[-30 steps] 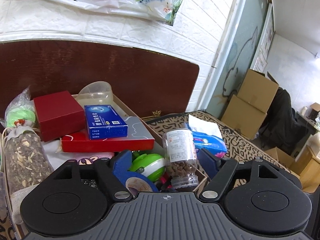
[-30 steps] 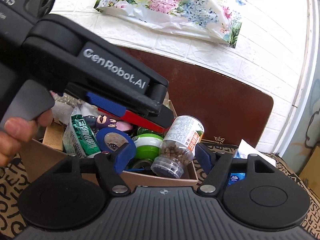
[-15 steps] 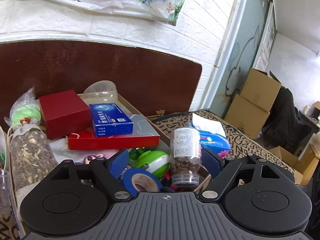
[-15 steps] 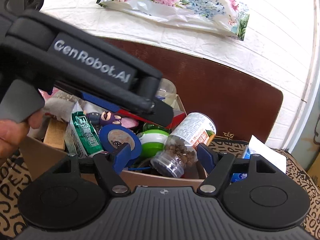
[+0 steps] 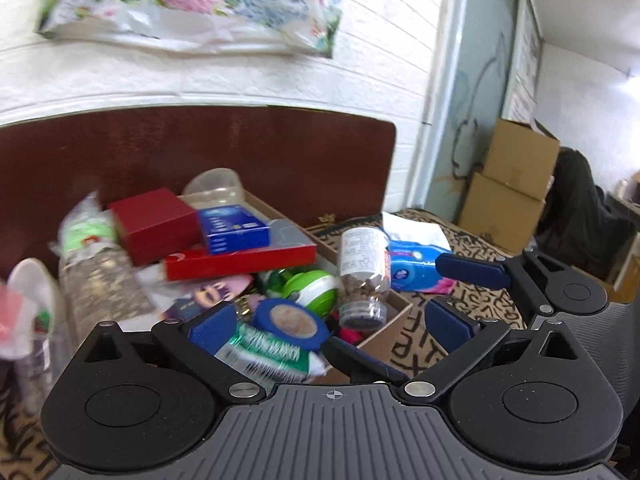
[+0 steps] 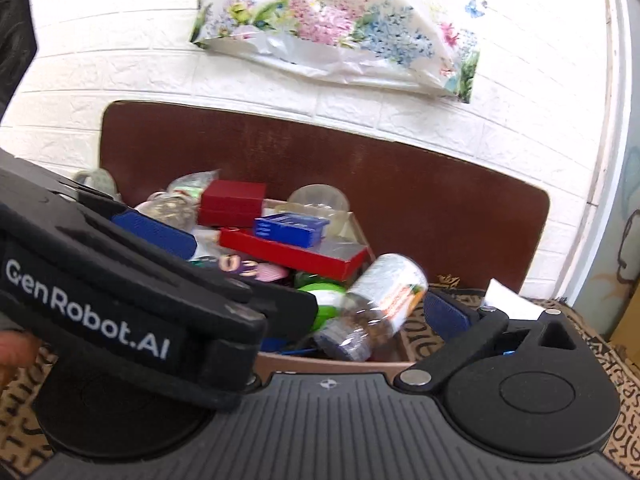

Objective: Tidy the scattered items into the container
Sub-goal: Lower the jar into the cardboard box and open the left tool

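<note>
Both tools spread wide, just opened, nothing clamped: left tool (image 5: 328,322), right tool (image 6: 408,312). Pellet jar (image 5: 365,276) at frame centre, leaning inside the cardboard box (image 5: 394,322). Probably light, rigid, slick plastic; best gripped across the labelled middle.

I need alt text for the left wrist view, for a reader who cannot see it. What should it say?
The open left gripper looks into a cardboard box crowded with items: red boxes, a blue box, blue tape and a tilted clear pellet bottle. The right gripper reaches in from the right, open, and a blue tissue pack lies outside on the patterned cloth.
</note>
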The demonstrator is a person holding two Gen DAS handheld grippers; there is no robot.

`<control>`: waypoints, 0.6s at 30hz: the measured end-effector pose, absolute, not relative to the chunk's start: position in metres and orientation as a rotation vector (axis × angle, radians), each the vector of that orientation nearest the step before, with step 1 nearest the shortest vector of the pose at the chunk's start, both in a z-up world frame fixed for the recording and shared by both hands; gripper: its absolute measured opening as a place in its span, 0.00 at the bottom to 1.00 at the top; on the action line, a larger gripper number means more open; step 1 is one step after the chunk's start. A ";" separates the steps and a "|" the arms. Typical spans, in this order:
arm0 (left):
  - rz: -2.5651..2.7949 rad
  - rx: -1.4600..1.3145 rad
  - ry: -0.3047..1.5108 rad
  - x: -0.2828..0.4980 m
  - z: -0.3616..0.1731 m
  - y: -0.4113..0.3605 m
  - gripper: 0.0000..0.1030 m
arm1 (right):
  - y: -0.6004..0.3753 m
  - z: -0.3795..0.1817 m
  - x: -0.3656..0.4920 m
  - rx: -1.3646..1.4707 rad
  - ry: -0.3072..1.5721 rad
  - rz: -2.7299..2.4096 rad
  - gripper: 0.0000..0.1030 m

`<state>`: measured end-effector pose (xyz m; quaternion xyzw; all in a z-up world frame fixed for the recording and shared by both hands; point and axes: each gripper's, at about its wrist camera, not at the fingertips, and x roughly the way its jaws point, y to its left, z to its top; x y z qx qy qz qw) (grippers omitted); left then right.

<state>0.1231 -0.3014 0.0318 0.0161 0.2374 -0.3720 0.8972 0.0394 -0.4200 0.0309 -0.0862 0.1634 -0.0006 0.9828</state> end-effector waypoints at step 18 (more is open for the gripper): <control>-0.578 -0.098 0.604 0.069 0.023 -0.179 1.00 | -0.313 0.027 0.020 -0.210 0.413 0.171 1.00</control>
